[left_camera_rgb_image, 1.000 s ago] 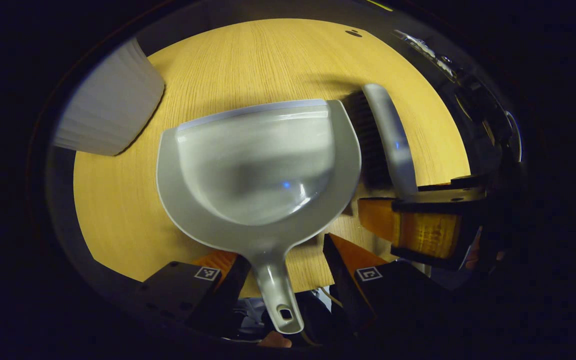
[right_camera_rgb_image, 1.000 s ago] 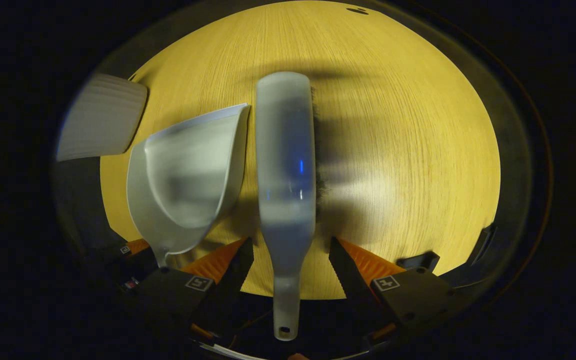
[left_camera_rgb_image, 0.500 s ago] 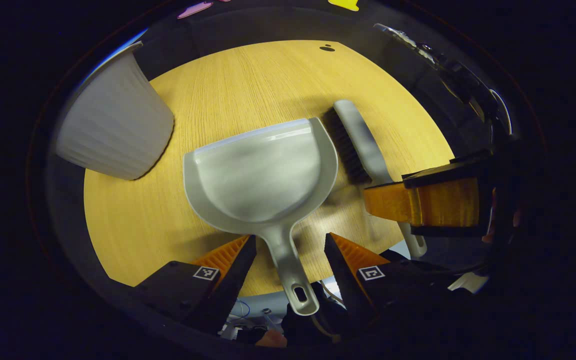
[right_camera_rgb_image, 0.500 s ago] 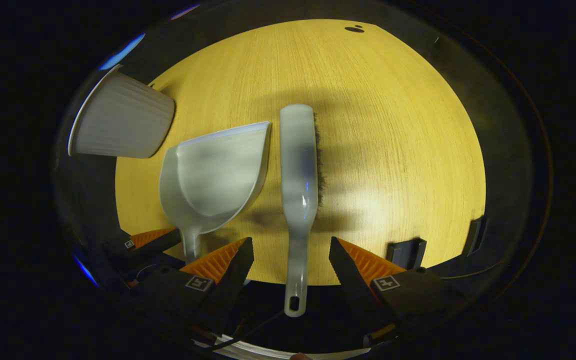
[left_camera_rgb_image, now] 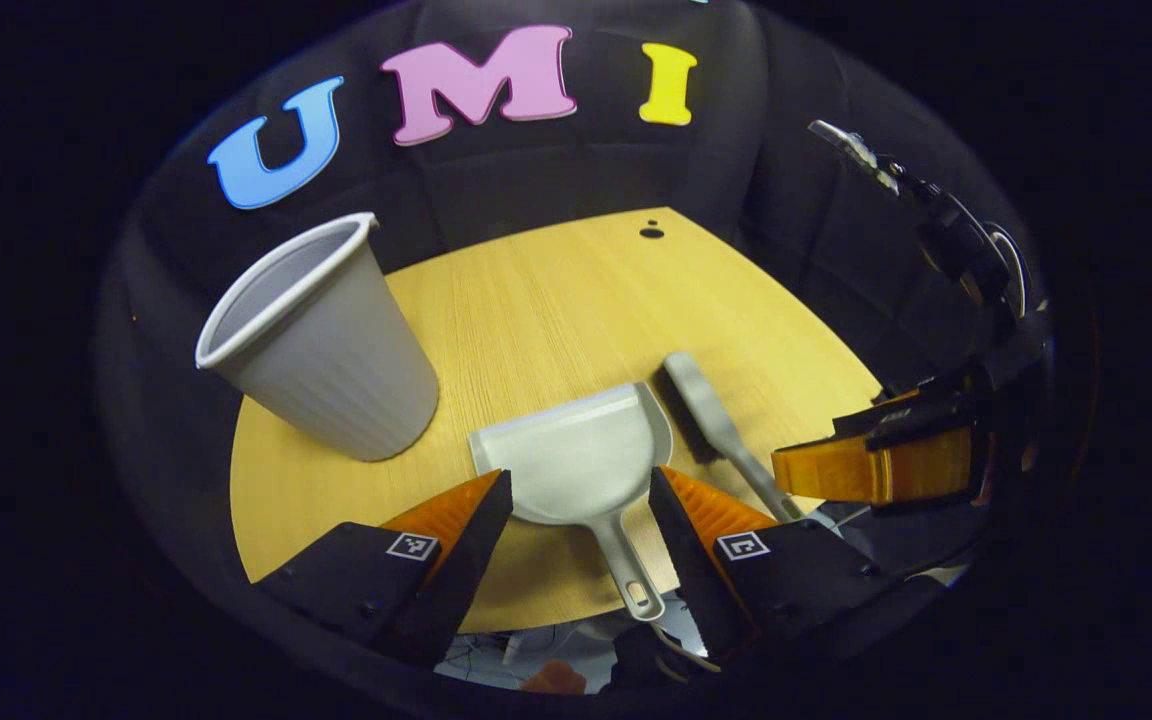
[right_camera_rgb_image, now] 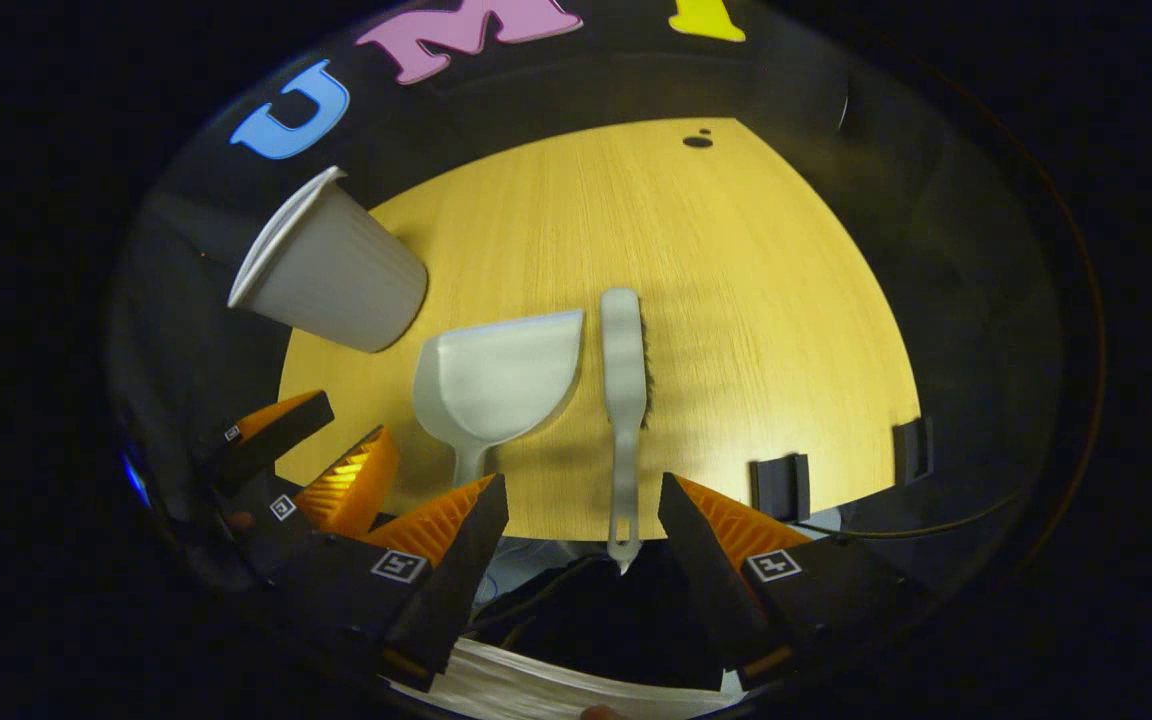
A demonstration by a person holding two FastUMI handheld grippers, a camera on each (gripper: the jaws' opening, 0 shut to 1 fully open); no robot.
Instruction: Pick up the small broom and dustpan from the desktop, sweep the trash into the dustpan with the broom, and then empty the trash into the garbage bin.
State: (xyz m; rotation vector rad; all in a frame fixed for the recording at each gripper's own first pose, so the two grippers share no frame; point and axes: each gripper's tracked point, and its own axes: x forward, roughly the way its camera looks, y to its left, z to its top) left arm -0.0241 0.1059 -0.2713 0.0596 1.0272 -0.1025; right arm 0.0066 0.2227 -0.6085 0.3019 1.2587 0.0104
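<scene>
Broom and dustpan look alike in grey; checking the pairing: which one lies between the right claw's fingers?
The broom, the narrow bristled one; the wide dustpan lies beside it.

No readable text, brand or number stands on the grey plastic dustpan [left_camera_rgb_image: 576,465], the grey plastic hand broom [right_camera_rgb_image: 624,385] or the ribbed white plastic cup-shaped bin [left_camera_rgb_image: 321,340]; the small square tags on the grippers carry only coded patterns.
</scene>
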